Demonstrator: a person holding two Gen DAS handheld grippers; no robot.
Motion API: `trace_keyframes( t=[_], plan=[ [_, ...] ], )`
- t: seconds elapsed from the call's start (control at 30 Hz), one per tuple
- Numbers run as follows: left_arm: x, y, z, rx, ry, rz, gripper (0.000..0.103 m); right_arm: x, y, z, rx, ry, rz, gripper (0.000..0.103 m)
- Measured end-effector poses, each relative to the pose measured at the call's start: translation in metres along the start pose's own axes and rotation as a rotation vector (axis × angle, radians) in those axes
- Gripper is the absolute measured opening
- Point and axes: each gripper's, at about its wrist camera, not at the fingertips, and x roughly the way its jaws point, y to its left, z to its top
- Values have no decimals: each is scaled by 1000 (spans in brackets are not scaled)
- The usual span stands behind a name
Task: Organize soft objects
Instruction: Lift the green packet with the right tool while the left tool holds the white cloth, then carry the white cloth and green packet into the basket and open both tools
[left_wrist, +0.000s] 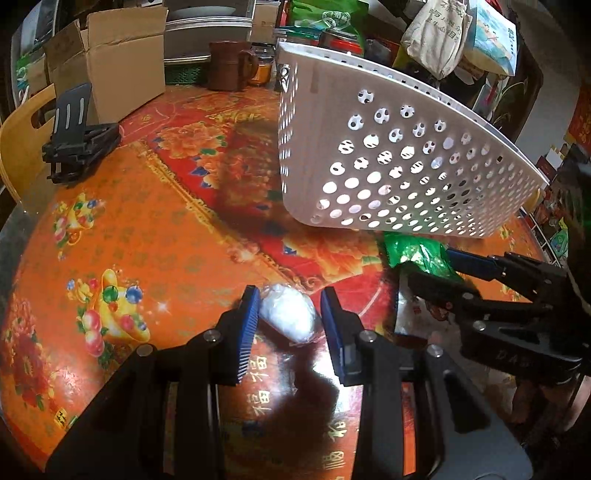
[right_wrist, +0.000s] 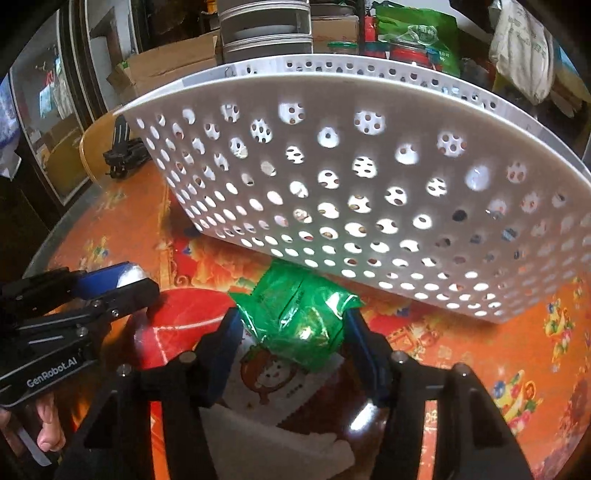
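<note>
A white perforated basket (left_wrist: 399, 155) stands on the table with the red-and-orange patterned cloth; it fills the upper right wrist view (right_wrist: 351, 184). My left gripper (left_wrist: 290, 317) holds a clear-wrapped white soft packet (left_wrist: 290, 317) between its blue pads, just above the cloth. It shows at the left of the right wrist view (right_wrist: 122, 284). My right gripper (right_wrist: 291, 328) is shut on a green shiny soft packet (right_wrist: 299, 317), close to the basket's near wall. The green packet also shows in the left wrist view (left_wrist: 421, 254), with the right gripper (left_wrist: 443, 266) around it.
A flat packet with a cartoon face (right_wrist: 273, 380) lies under the right gripper. A black folding stand (left_wrist: 79, 144) sits at the table's far left by cardboard boxes (left_wrist: 122, 70). A brown mug (left_wrist: 227, 64), jars and bags crowd the back edge.
</note>
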Motion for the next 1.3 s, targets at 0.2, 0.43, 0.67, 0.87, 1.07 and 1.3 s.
trace_keyframes(
  t=[0.2, 0.43, 0.67, 0.87, 1.07, 1.3],
  plan=[
    [0, -2, 0, 0, 0, 0, 32, -12, -8, -7, 9, -21, 23, 46],
    [-7, -10, -4, 14, -9, -5, 32, -37, -18, -20, 13, -58, 42, 46],
    [-31, -23, -5, 44, -65, 0, 32, -69, -18, -31, 3, -118, 33, 46],
    [-57, -36, -3, 67, -123, 0, 32, -101, -25, -35, -1, -168, 16, 46],
    [-88, -49, 7, 91, -172, 3, 32, -135, -34, -30, -8, -228, 6, 46],
    [-134, -65, 35, 116, -244, -19, 32, -172, -45, -15, -15, -293, -15, 46]
  ],
)
